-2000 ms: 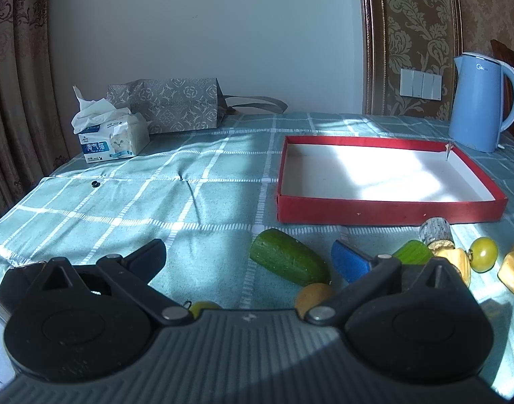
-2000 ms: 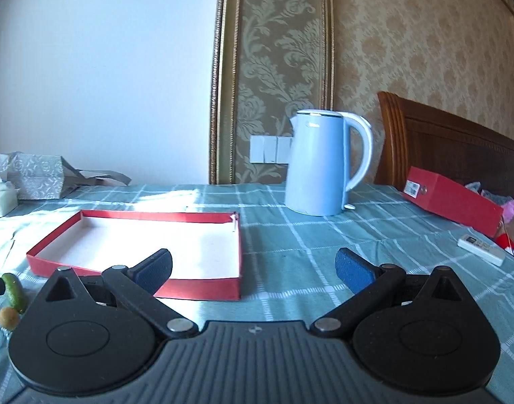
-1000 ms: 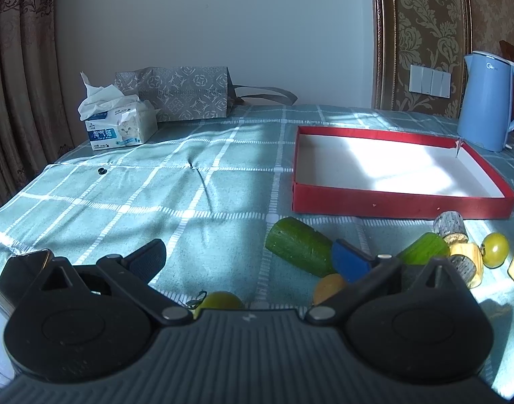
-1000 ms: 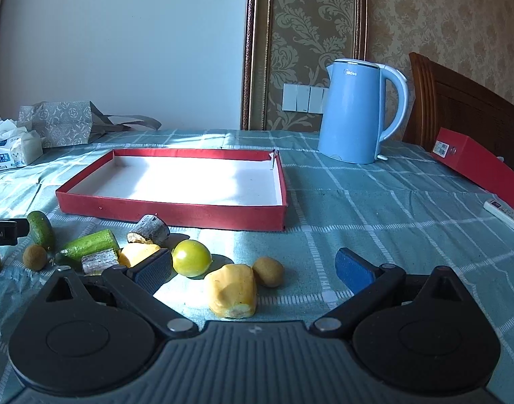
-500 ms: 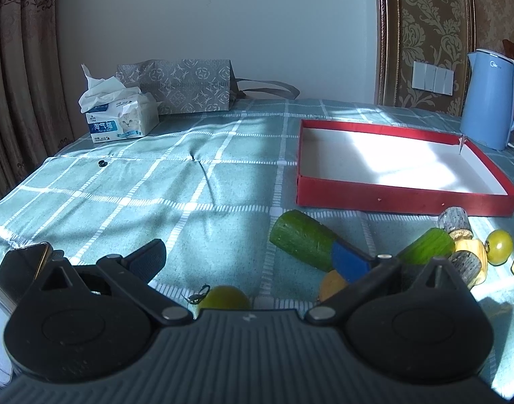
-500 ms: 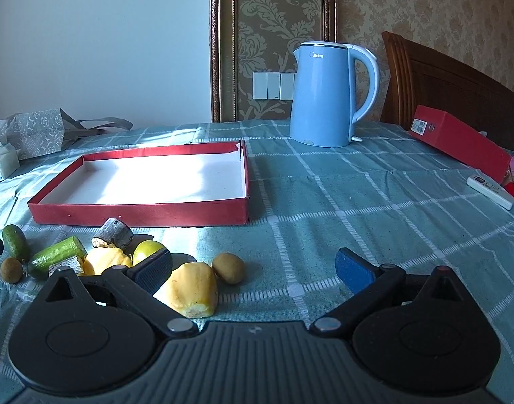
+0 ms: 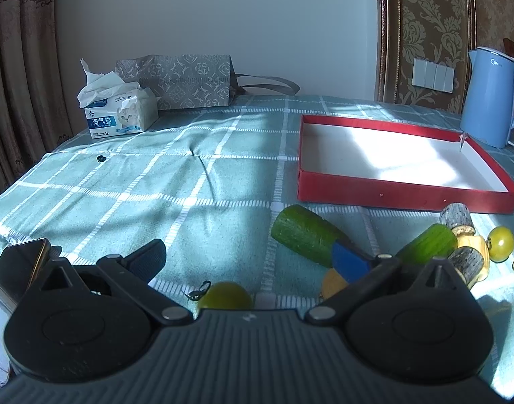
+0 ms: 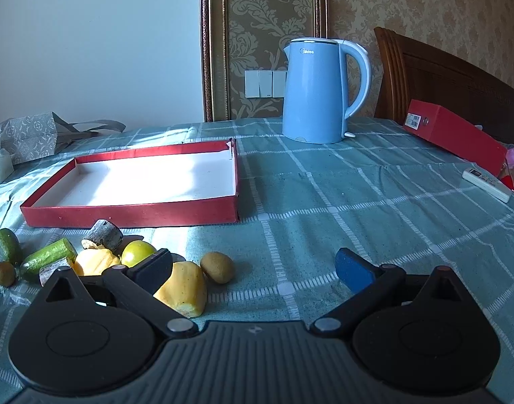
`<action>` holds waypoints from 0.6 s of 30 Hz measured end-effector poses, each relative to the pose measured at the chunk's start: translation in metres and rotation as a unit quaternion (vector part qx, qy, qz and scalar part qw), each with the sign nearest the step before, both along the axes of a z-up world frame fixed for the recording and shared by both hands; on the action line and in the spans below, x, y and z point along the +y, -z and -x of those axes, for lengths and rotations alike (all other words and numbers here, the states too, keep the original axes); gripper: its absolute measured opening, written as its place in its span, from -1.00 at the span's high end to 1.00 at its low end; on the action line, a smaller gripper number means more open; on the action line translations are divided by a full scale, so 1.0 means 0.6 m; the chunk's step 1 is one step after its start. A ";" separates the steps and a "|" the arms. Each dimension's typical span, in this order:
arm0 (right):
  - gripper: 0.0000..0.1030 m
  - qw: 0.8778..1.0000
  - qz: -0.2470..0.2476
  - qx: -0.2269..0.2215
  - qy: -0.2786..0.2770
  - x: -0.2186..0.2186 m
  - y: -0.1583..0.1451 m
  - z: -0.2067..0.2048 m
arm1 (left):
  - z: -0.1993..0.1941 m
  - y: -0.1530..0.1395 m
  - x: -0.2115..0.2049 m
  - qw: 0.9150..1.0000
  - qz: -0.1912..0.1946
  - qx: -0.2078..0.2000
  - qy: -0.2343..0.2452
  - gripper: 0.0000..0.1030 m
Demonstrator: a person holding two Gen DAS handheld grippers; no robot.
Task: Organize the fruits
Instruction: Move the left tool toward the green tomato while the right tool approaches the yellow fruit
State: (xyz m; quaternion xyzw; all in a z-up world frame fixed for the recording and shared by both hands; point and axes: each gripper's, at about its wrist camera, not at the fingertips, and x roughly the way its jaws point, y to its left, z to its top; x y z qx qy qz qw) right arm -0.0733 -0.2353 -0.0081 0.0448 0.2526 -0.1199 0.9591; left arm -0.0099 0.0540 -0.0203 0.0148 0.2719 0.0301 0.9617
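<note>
The checked tablecloth [image 8: 324, 181] carries everything, and on it the shallow red tray [image 8: 132, 210] stands bare, its white floor in sunlight, with the blue kettle [image 8: 312, 91] behind it. Just in front of the tray's near wall the fruits lie scattered in a loose row: a cucumber piece [image 7: 304, 234], a second green piece [image 8: 48, 257], two bark-skinned stubs, yellow peeled chunks [image 8: 184, 288], a green round fruit [image 8: 137, 252] and a brown kiwi [image 8: 217, 267]. The left gripper [image 7: 246, 259] hangs with its tongs wide apart and empty over a small green fruit [image 7: 225, 296]; the right gripper [image 8: 253, 266] is likewise spread and empty, its left finger just over the biggest yellow chunk. These pieces look light; the round ones should roll and are best pinched across the middle, the cucumber across its stiff girth, the yellow chunks gently, since they seem soft and perhaps slippery. Only the left view shows the stemmed green fruit, a dark phone [image 7: 18, 271] and a tissue pack [image 7: 118, 114]; only the right shows the kiwi, a remote [image 8: 485, 184] and a red box [image 8: 455, 134] by the headboard
</note>
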 end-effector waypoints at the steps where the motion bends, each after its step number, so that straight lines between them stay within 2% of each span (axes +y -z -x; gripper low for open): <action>1: -1.00 1.000 0.000 0.000 0.001 -0.001 0.000 0.000 | 0.000 0.000 0.000 1.000 0.000 0.001 0.001 -1.00; 18: -1.00 1.000 -0.019 0.012 -0.002 -0.008 0.016 -0.005 | 0.045 0.012 0.054 0.999 -0.012 0.001 0.033 -1.00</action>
